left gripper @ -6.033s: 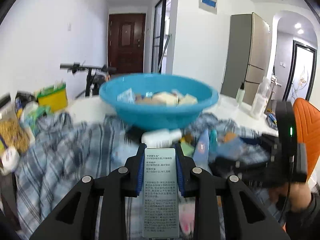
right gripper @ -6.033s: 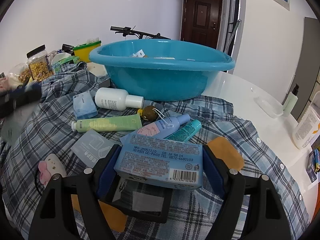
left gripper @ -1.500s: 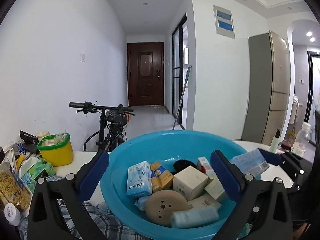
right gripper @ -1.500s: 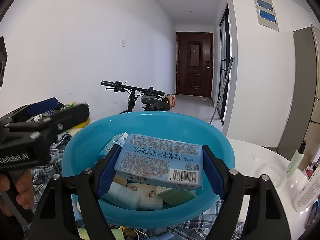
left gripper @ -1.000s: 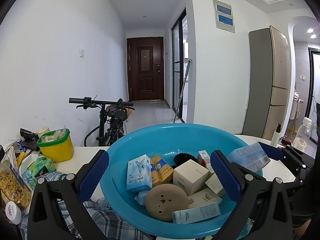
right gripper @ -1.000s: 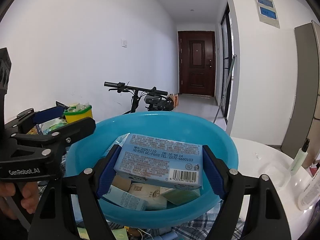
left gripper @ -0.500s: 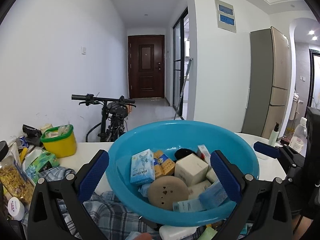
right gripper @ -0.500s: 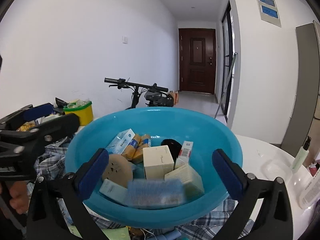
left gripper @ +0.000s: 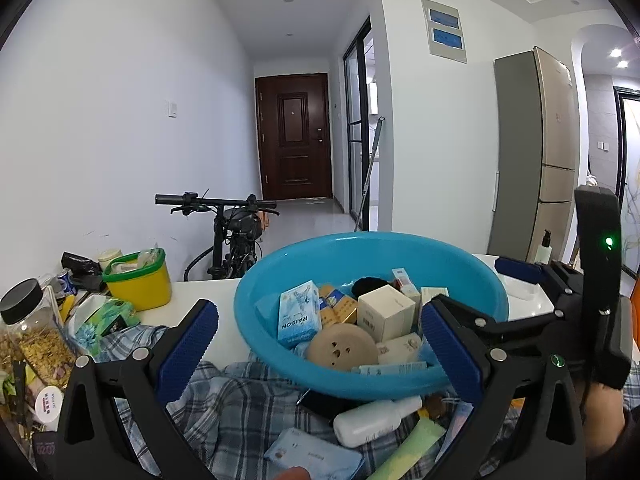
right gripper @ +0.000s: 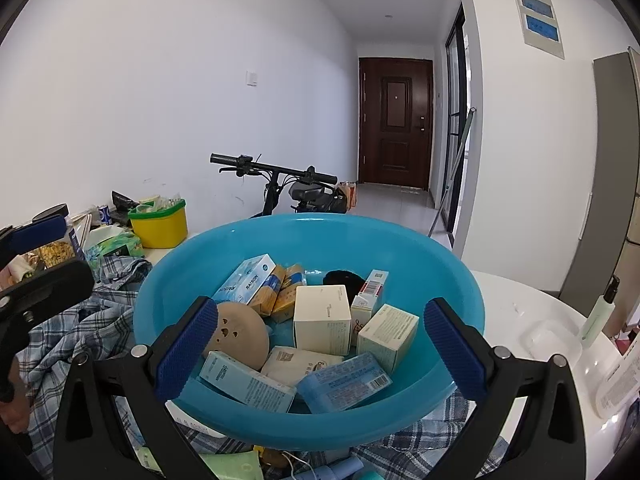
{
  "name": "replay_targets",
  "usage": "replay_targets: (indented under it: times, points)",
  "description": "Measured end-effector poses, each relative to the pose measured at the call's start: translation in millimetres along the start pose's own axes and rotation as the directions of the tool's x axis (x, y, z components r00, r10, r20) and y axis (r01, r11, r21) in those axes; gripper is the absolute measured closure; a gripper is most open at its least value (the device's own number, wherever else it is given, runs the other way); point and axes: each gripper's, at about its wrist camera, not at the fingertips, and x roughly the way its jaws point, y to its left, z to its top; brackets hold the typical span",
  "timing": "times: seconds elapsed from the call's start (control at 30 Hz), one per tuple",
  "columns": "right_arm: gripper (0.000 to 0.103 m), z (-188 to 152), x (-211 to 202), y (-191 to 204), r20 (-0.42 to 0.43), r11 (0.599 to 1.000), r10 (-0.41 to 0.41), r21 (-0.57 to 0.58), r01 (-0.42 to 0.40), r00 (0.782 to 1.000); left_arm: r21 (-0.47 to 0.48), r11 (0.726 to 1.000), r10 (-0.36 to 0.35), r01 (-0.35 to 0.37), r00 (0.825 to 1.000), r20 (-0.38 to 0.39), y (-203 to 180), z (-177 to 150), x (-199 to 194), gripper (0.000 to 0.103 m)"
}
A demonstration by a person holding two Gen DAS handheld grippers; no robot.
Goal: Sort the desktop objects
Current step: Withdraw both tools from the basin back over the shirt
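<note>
A blue plastic basin [right gripper: 168, 292] holds several small boxes, and it also shows in the left wrist view [left gripper: 256, 300]. A light blue box with a barcode [right gripper: 344, 382] lies at the basin's near side among them. My right gripper [right gripper: 320, 348] is open and empty just above the basin's near rim. My left gripper [left gripper: 318, 344] is open and empty, lower and in front of the basin. On the plaid shirt [left gripper: 240, 400] below lie a white bottle [left gripper: 376, 420], a green tube [left gripper: 412, 450] and a pale blue packet [left gripper: 312, 458].
A yellow tub with a green rim [left gripper: 138, 284] and a jar of cereal [left gripper: 36, 336] stand at the left. A pump bottle [right gripper: 598, 312] and a clear dish [right gripper: 550, 344] stand on the white table at the right. A bicycle [right gripper: 296, 192] stands behind.
My right gripper opened and the light blue box dropped into the basin. My left gripper, open throughout the last second, has drawn back and lower, bringing the shirt and bottle into view.
</note>
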Motion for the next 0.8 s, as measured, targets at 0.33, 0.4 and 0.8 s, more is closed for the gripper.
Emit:
replay_targets:
  times: [0.33, 0.4, 0.8]
  points:
    - [0.0, 0.7, 0.6, -1.2, -0.003, 1.0, -0.005, 0.002, 0.005, 1.0, -0.022, 1.0, -0.017, 0.017, 1.0, -0.004, 5.2, -20.8, -32.2, 0.0]
    - [0.0, 0.4, 0.4, -1.6, -0.002, 1.0, -0.002, 0.003, 0.002, 1.0, -0.022, 0.999, -0.029, 0.029, 1.0, -0.005, 5.2, -33.9, -35.6, 0.0]
    - [0.0, -3.9, 5.6, -2.4, -0.019, 1.0, -0.023, -0.01, 0.023, 1.0, -0.087, 0.995, -0.05, 0.041, 0.994, -0.096, 15.7, -71.9, -16.6, 0.0]
